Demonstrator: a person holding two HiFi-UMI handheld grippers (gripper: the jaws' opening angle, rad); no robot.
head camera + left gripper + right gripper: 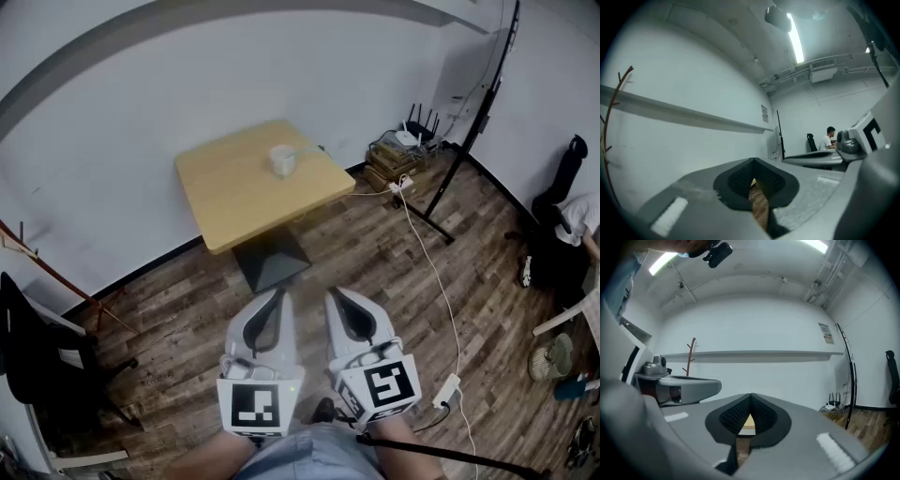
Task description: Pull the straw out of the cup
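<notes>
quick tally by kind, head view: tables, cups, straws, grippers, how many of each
table: 1
cup: 1
straw: 1
grippers: 2, the left gripper and the right gripper
total: 5

Ahead of my left gripper and right gripper, I see a table with a pale, matt wooden top. The cup on it looks smooth and white. Below the grippers lies a dark wood-plank floor. Both gripper shells look like matt grey plastic, with black, ribbed pads.
</notes>
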